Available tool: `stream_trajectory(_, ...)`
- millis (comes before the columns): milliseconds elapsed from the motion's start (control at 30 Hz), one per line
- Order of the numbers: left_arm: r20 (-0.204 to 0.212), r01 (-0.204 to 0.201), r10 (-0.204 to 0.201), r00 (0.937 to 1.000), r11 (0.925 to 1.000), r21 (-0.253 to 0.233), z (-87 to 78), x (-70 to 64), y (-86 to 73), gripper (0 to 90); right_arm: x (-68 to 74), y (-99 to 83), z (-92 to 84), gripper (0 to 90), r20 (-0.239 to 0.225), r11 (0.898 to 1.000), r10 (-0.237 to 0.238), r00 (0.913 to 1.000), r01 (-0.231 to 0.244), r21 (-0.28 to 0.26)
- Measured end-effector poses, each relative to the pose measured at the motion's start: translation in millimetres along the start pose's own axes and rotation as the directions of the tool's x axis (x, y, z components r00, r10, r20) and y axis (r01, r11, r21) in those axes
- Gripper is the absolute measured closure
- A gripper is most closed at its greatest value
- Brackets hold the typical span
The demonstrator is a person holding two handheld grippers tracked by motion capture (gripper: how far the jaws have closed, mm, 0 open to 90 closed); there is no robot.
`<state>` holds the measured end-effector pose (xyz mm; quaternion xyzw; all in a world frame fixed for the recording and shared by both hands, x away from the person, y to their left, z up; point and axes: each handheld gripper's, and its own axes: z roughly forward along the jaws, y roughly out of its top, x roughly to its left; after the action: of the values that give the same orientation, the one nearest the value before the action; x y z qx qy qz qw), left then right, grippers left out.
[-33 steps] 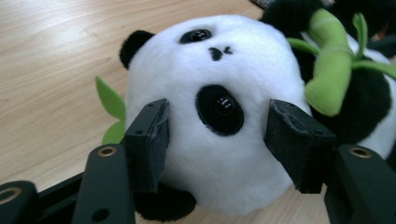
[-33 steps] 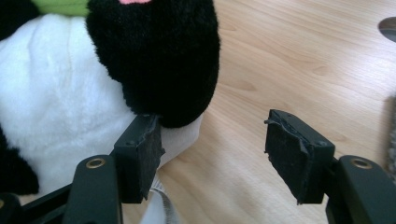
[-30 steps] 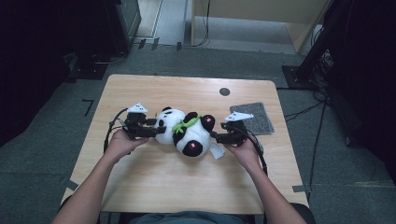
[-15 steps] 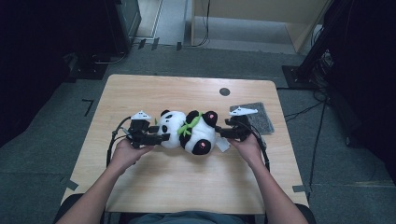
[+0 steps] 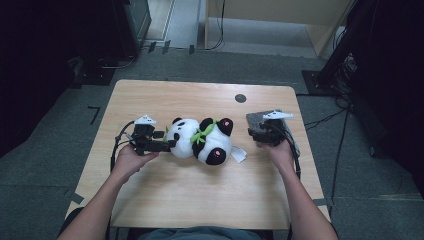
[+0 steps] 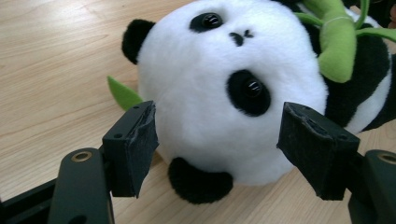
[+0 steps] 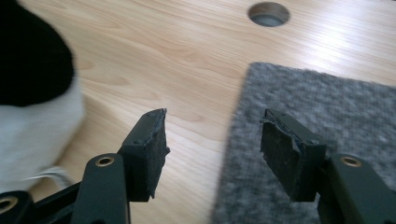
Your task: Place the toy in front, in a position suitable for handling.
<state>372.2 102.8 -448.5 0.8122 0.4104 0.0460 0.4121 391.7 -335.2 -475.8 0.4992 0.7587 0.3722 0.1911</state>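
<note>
On the wood table [image 5: 200,200], soft black-and-white panda toy [image 5: 200,140] lies sideways, head between the left gripper [image 6: 219,144], jaws just opened wider, not squeezing; right gripper [image 7: 212,149] is half open w/ nothing, farther off.

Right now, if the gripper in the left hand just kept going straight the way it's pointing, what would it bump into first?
The left gripper would most likely meet the toy panda first: its white head sits right between the open jaws, apparently untouched by either pad.

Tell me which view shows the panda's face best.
The left gripper view: the plush panda's eyes and nose sit close up between open jaws. The high view shows the whole toy, small; the right gripper view catches a blurred edge.
</note>
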Motion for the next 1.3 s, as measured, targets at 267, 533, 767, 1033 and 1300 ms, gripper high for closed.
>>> stream_trajectory(267,0.024,-0.015,0.015,0.9996,0.9999,0.006,2.1,1.3,-3.6,28.1,-21.8,-6.2,10.2,38.9,0.069,0.999,0.045,0.9966,-0.046,0.011)
stream_trajectory(533,0.025,-0.025,0.025,0.9994,0.9996,0.015,5.7,-0.3,-4.2,27.6,-40.0,-12.1,19.9,28.3,0.14,0.996,0.089,0.9862,-0.092,0.011)
stream_trajectory(767,0.022,-0.028,0.028,0.9994,0.9995,0.014,7.3,-1.6,-3.6,27.7,-47.2,-18.6,27.0,21.9,0.164,0.99,0.132,0.9775,-0.138,0.029)
stream_trajectory(1033,0.023,-0.025,0.025,0.9994,0.9995,0.018,7.8,-1.9,-3.7,27.7,-43.2,-23.7,31.1,19.0,0.188,0.994,0.104,0.9767,-0.11,0.022)
stream_trajectory(1300,0.025,-0.035,0.034,0.9991,0.9993,0.013,8.0,-1.4,-4.3,27.8,-42.8,-27.6,29.8,28.9,0.187,0.996,0.085,0.9788,-0.088,0.01)
